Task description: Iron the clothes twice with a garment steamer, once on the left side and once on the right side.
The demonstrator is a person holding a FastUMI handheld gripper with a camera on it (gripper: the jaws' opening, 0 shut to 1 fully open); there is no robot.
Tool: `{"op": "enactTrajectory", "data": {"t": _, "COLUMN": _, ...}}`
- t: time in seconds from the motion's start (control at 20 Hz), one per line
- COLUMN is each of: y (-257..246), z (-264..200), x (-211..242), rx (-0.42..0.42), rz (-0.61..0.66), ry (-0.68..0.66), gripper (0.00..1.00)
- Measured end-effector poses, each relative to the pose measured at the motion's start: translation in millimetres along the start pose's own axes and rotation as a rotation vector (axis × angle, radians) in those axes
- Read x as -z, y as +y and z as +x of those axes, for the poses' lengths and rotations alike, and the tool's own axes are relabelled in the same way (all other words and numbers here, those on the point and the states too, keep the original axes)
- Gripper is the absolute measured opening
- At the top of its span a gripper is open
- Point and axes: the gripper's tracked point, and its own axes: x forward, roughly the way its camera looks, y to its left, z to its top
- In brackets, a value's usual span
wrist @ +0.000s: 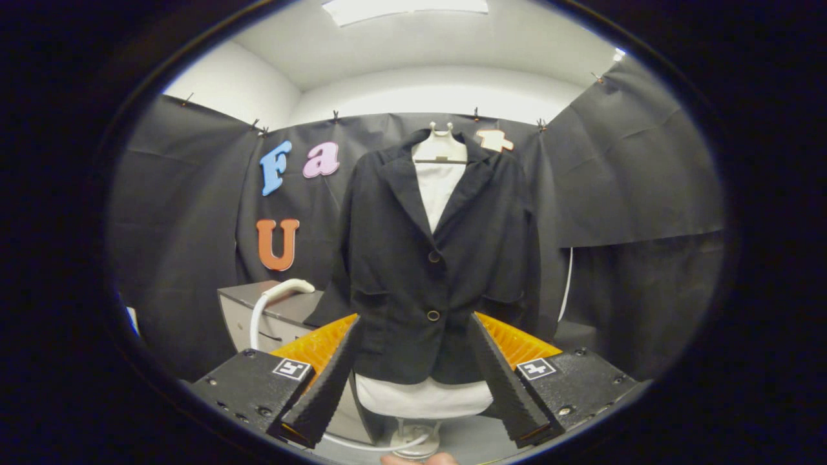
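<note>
Holding my tongs (413, 361) wide and empty, I am judging the steamer handle (286, 289) rigid, light, smooth; gripping its curved neck seems safest.

Black jacket (434, 258) upright on mannequin (423, 397)

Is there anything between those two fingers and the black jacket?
Nothing in the gripper view: the hand-held gripper is open, fingers apart, with bare air up to the black jacket hanging just ahead on its pale form.
</note>
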Motion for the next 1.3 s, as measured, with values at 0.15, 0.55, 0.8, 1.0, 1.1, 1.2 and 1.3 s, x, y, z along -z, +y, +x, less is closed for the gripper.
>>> {"op": "enactTrajectory", "data": {"t": 0.15, "y": 39, "z": 12, "x": -1, "rx": -0.034, "rz": 0.003, "ry": 0.022, "gripper": 1.00}}
{"op": "enactTrajectory", "data": {"t": 0.55, "y": 163, "z": 54, "x": -2, "rx": -0.114, "rz": 0.056, "ry": 0.139, "gripper": 1.00}}
{"op": "enactTrajectory", "data": {"t": 0.8, "y": 236, "z": 85, "x": -3, "rx": -0.195, "rz": 0.041, "ry": 0.194, "gripper": 1.00}}
{"op": "enactTrajectory", "data": {"t": 1.0, "y": 280, "z": 131, "x": 4, "rx": -0.255, "rz": 0.018, "ry": 0.248, "gripper": 1.00}}
{"op": "enactTrajectory", "data": {"t": 1.1, "y": 305, "z": 157, "x": 5, "rx": -0.282, "rz": 0.015, "ry": 0.266, "gripper": 1.00}}
{"op": "enactTrajectory", "data": {"t": 1.2, "y": 331, "z": 184, "x": 13, "rx": -0.322, "rz": 0.014, "ry": 0.300, "gripper": 1.00}}
{"op": "enactTrajectory", "data": {"t": 1.3, "y": 352, "z": 215, "x": 12, "rx": -0.355, "rz": 0.011, "ry": 0.323, "gripper": 1.00}}
